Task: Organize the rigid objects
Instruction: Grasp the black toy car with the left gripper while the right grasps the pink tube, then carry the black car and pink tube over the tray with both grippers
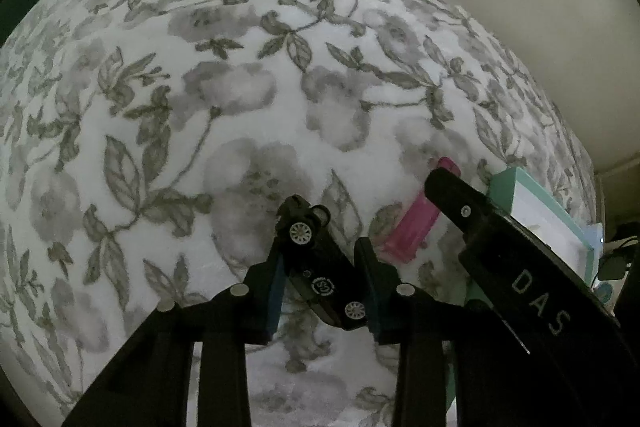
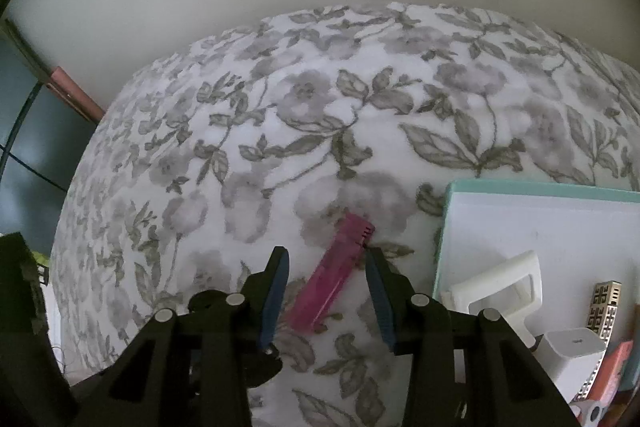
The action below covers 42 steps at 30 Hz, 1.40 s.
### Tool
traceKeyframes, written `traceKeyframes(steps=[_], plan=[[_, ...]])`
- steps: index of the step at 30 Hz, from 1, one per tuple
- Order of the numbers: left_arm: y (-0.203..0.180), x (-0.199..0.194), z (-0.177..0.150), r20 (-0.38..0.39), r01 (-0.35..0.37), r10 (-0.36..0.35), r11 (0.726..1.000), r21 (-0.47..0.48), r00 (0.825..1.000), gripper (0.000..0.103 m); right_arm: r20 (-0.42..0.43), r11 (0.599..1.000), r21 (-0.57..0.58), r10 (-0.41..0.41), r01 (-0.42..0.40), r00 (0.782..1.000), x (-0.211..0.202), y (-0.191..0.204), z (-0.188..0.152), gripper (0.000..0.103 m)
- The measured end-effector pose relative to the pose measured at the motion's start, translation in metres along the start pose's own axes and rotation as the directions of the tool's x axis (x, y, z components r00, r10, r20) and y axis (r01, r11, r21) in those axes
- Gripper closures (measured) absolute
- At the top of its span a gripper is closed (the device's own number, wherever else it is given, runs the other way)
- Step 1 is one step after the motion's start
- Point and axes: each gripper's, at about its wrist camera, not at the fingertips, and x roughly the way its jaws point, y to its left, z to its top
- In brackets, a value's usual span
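Observation:
A black toy car point(image 1: 316, 263) with white wheels lies tilted on its side between the blue pads of my left gripper point(image 1: 320, 249), and both pads touch it. A translucent pink lighter point(image 2: 334, 275) rests on the floral bedspread point(image 2: 280, 131) between the fingers of my right gripper point(image 2: 325, 253). The right fingertip touches the lighter's dark end, while a slit of cloth shows at the left pad. In the left wrist view the same lighter point(image 1: 412, 227) lies just right of the car, under the right gripper's black finger point(image 1: 452, 195).
A teal-rimmed white tray point(image 2: 540, 211) sits right of the lighter, holding a white plastic frame point(image 2: 500, 283), a white charger cube point(image 2: 572, 351) and a gold patterned box point(image 2: 606, 303). A pale wall bounds the bed's far side; dark furniture point(image 2: 28, 131) stands left.

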Motion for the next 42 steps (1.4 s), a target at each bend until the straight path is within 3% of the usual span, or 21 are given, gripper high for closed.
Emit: traceKeyframes(steps=[9, 17, 20, 29, 35, 39, 42], plan=[[0.034, -0.01, 0.007, 0.033, -0.037, 0.04, 0.994, -0.103, 0.999, 0.069, -0.038, 1.0, 0.002, -0.013, 0.013, 0.999, 0.015, -0.001, -0.005, 0.067], [0.04, -0.004, 0.007, 0.024, -0.022, 0.025, 0.992, -0.127, 0.999, 0.07, -0.015, 0.98, -0.142, -0.141, 0.137, 0.99, 0.025, 0.023, -0.012, 0.067], [0.04, -0.005, 0.007, 0.022, -0.022, 0.025, 0.992, -0.125, 0.999, 0.07, -0.004, 0.975, -0.162, -0.154, 0.151, 0.988, 0.027, 0.025, -0.014, 0.067], [0.04, -0.001, 0.011, 0.036, -0.012, 0.016, 0.991, -0.13, 0.999, 0.07, 0.016, 0.959, -0.213, -0.187, 0.186, 0.982, 0.021, 0.024, -0.022, 0.081], [0.042, -0.001, 0.011, 0.04, 0.012, -0.007, 0.991, -0.131, 0.999, 0.072, -0.008, 0.971, -0.176, -0.166, 0.162, 0.986, 0.011, 0.018, -0.029, 0.085], [0.042, -0.009, 0.009, 0.05, 0.03, -0.024, 0.991, -0.13, 0.998, 0.074, -0.032, 0.992, -0.093, -0.084, 0.08, 0.996, 0.002, 0.009, -0.033, 0.086], [0.036, -0.023, 0.009, 0.086, 0.037, -0.028, 0.993, -0.108, 0.996, 0.075, -0.026, 0.994, -0.091, -0.07, 0.067, 0.997, -0.007, 0.01, -0.036, 0.088]])
